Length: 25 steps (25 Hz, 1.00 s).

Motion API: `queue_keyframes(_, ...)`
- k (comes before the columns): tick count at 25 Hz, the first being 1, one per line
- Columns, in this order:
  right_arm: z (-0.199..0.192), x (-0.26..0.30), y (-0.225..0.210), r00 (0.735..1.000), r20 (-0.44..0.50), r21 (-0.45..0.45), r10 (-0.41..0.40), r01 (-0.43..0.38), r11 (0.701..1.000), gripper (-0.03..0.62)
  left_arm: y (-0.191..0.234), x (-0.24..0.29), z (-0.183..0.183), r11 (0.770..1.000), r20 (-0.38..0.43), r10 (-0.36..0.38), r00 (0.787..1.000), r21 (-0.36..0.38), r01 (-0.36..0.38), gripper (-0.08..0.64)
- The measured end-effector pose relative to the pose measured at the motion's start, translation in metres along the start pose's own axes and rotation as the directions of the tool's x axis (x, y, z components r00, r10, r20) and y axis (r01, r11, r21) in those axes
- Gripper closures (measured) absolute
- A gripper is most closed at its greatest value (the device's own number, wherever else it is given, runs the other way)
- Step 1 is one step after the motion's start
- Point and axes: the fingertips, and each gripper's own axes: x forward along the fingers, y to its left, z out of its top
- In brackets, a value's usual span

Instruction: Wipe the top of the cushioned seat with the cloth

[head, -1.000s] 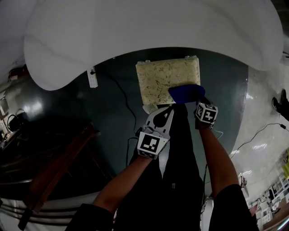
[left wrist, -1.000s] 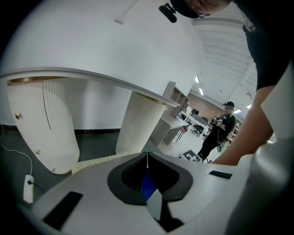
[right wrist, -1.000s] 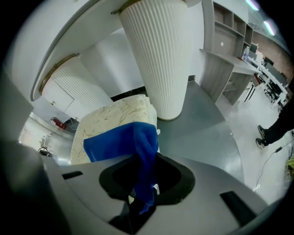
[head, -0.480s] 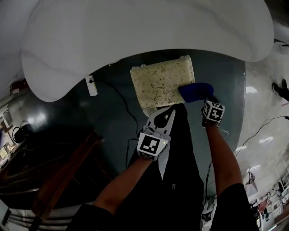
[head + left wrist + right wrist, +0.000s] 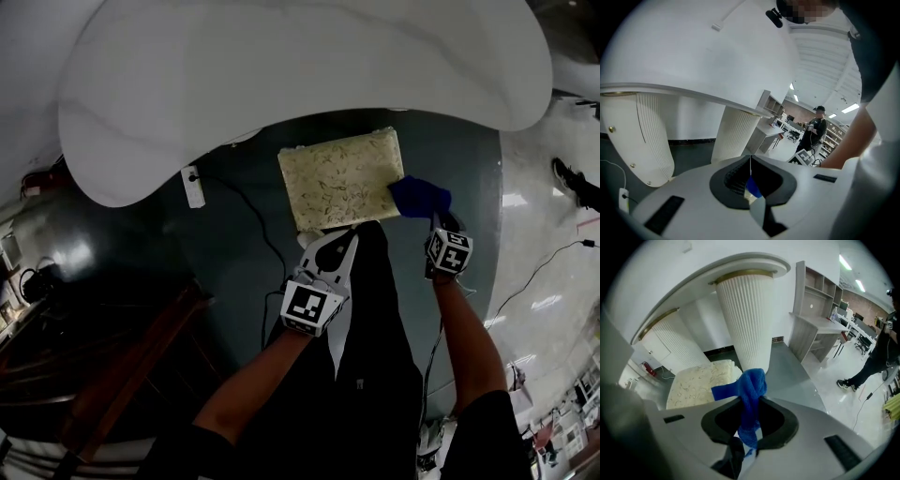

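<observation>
The cushioned seat point(image 5: 339, 180) is a cream, mottled square pad on the dark floor under a big white table; it also shows in the right gripper view point(image 5: 701, 380). My right gripper point(image 5: 433, 217) is shut on a blue cloth point(image 5: 419, 197), which hangs past the seat's right edge. In the right gripper view the blue cloth point(image 5: 749, 394) bunches up between the jaws point(image 5: 751, 434). My left gripper point(image 5: 330, 242) sits just below the seat's near edge, jaws closed with nothing gripped; in its own view the jaws point(image 5: 751, 187) meet.
A large white tabletop point(image 5: 281, 84) overhangs the seat, carried on ribbed white columns point(image 5: 743, 319). A white power strip point(image 5: 193, 186) with a black cable point(image 5: 262, 234) lies left of the seat. A wooden chair point(image 5: 122, 366) stands at the lower left. A person point(image 5: 813, 129) stands far off.
My right gripper has drawn the blue cloth rightward across the seat, from on its right part to past its right edge. The left gripper has barely moved.
</observation>
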Motion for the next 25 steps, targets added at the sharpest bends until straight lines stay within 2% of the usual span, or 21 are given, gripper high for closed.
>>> queue_keyframes(5, 0.026, -0.078, 0.047, 0.994, 0.095, -0.034, 0.059, -0.056, 0.998, 0.500, -0.007, -0.044, 0.017, 1.000, 0.034, 0.009, 0.999, -0.018, -0.008, 0.540)
queue_keyframes(9, 0.079, -0.147, 0.097, 0.963, 0.207, -0.075, 0.171, -0.158, 0.985, 0.501, -0.011, -0.082, 0.060, 0.999, 0.080, 0.045, 0.996, -0.003, -0.045, 0.541)
queue_keyframes(14, 0.148, -0.249, 0.175, 0.896, 0.327, -0.164, 0.301, -0.260, 0.952, 0.500, -0.024, -0.146, 0.110, 0.996, 0.141, 0.091, 0.986, 0.011, -0.093, 0.541)
queue_keyframes(16, 0.173, -0.284, 0.209, 0.863, 0.366, -0.206, 0.347, -0.289, 0.935, 0.500, -0.027, -0.169, 0.131, 0.992, 0.165, 0.115, 0.980, 0.026, -0.121, 0.540)
queue_keyframes(19, 0.200, -0.339, 0.263, 0.811, 0.412, -0.255, 0.416, -0.336, 0.907, 0.500, -0.033, -0.206, 0.161, 0.990, 0.213, 0.140, 0.967, 0.003, -0.144, 0.540)
queue_keyframes(22, 0.222, -0.392, 0.307, 0.762, 0.442, -0.294, 0.473, -0.375, 0.879, 0.500, -0.039, -0.239, 0.195, 0.983, 0.280, 0.178, 0.943, -0.005, -0.184, 0.541)
queue_keyframes(25, 0.235, -0.436, 0.338, 0.725, 0.463, -0.333, 0.510, -0.391, 0.858, 0.500, -0.042, -0.267, 0.224, 0.972, 0.349, 0.224, 0.910, -0.013, -0.234, 0.540)
